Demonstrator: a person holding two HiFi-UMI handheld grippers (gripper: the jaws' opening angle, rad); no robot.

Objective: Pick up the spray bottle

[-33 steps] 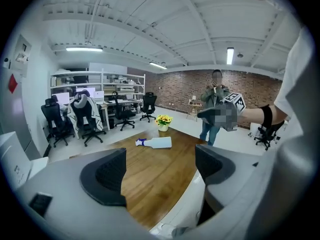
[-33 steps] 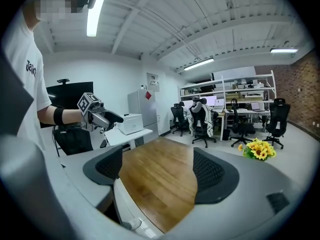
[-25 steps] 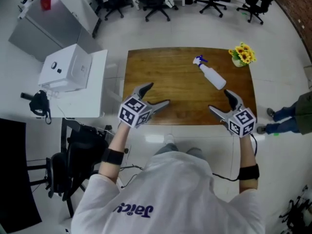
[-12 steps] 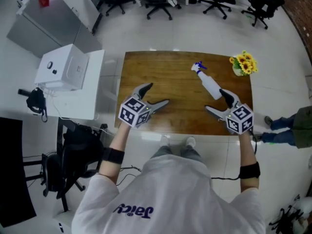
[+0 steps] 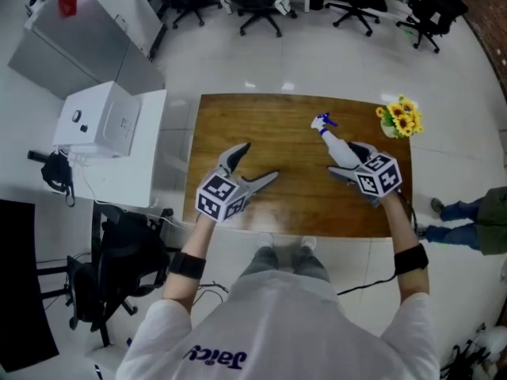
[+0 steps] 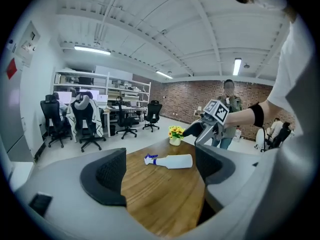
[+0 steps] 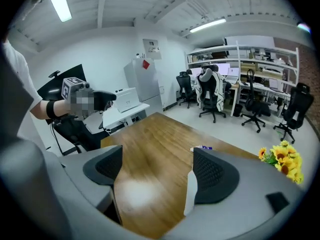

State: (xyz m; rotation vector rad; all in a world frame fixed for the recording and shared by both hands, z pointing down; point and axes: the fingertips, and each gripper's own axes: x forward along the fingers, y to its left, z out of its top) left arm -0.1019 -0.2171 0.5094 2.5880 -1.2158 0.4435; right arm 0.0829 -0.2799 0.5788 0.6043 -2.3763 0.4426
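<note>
The white spray bottle (image 5: 339, 146) with a blue nozzle lies on its side on the wooden table (image 5: 269, 125), towards the far right. My right gripper (image 5: 342, 159) is open, and its jaws stand on either side of the bottle's base end. In the right gripper view only a white sliver of the bottle (image 7: 190, 194) shows beside the right pad, and the gripper (image 7: 157, 171) holds nothing. My left gripper (image 5: 257, 163) hovers open over the table's near left. In its own view the left gripper (image 6: 162, 171) looks across at the bottle (image 6: 170, 161).
A small pot of yellow flowers (image 5: 402, 119) stands at the table's far right corner, close to the bottle. A white cabinet with a box on it (image 5: 103, 129) is left of the table. Office chairs (image 5: 253, 2) stand beyond. A person's legs (image 5: 471, 228) are at the right.
My right gripper has moved forward over the table from the near edge to the bottle's base end. The left gripper has hardly moved. The bottle lies where it was.
</note>
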